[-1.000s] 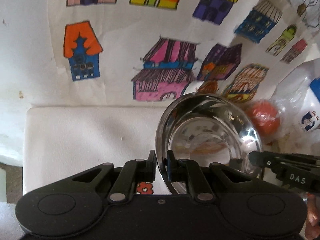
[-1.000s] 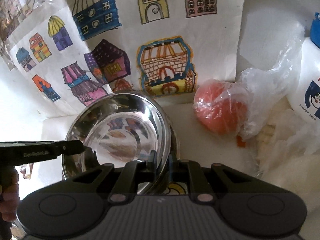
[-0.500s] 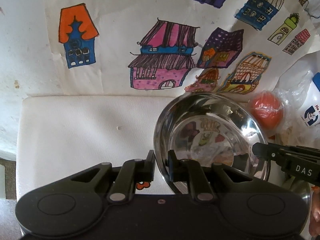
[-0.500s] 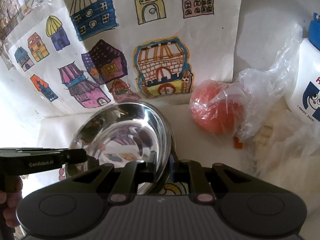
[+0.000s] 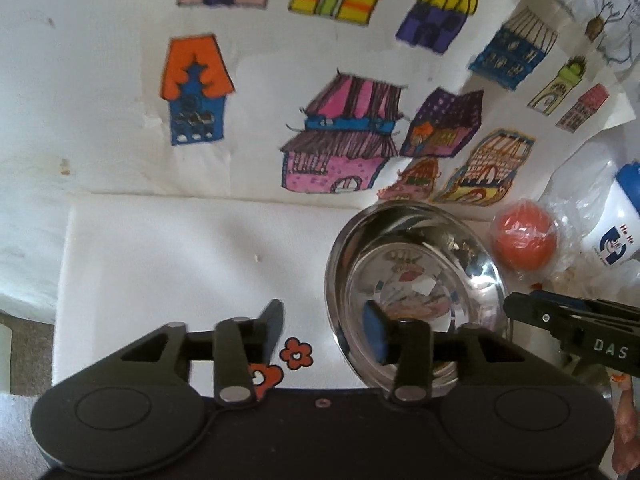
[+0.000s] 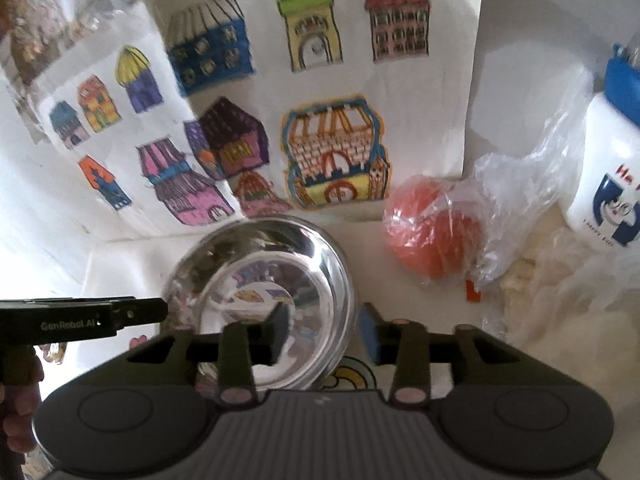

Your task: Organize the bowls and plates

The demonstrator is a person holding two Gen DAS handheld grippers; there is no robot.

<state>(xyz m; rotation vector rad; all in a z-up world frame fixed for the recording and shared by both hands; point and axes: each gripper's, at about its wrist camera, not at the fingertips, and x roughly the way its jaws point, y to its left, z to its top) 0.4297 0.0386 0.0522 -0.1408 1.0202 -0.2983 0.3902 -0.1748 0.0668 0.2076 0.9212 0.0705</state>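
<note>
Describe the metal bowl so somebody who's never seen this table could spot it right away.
Find the wall drawing of colourful houses; on the white table just below it sits the steel bowl, left of a bagged orange ball. It is the only shiny, mirror-like thing there.

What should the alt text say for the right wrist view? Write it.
A shiny steel bowl sits on a white table, its right rim between the opening right gripper jaws, untouched. An orange ball in plastic lies right; the left gripper reaches in from the left.

Both tilted steeply downward, the left gripper and right gripper are opening, pads apart and pressing nothing.
</note>
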